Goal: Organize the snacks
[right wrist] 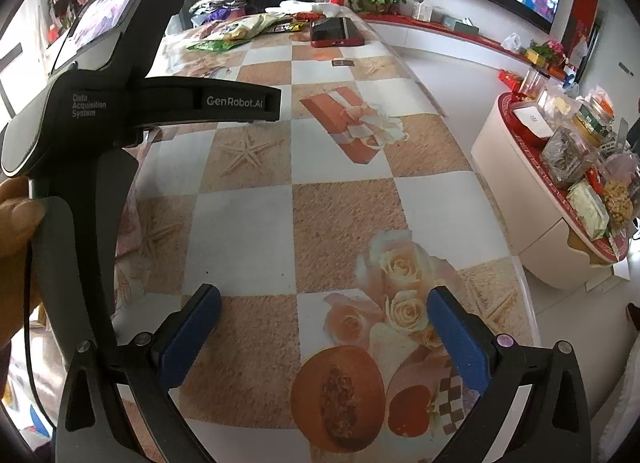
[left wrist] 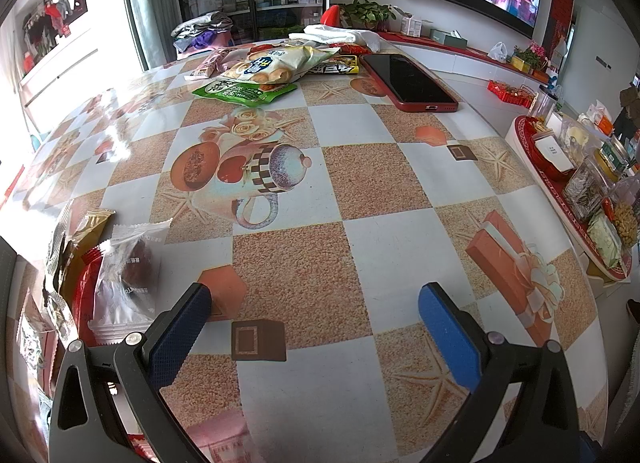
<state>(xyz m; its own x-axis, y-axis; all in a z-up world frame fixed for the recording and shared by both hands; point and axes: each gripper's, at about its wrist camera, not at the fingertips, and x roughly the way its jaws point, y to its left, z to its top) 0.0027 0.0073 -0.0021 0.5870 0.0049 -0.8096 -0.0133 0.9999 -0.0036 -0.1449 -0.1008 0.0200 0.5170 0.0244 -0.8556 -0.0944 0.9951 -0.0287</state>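
Observation:
A pile of snack packets [left wrist: 260, 71] lies at the far side of the patterned table [left wrist: 360, 175]: a white-and-blue bag on a green packet [left wrist: 244, 93], a pink bar and a yellow-black bar [left wrist: 336, 69]. More small packets [left wrist: 116, 275] lie at the near left edge, one clear wrapper with a brown cake [left wrist: 138, 263]. My left gripper [left wrist: 316, 311] is open and empty above the table, right of those packets. My right gripper [right wrist: 324, 323] is open and empty over the near table. The far pile shows small in the right wrist view [right wrist: 240, 33].
A red-cased phone [left wrist: 408, 81] lies at the far right of the table, next to the pile. A round side table [left wrist: 568, 191] with bagged foods stands to the right. The left gripper's body [right wrist: 100, 103] fills the left of the right wrist view. Folded clothes [left wrist: 204, 29] lie beyond the table.

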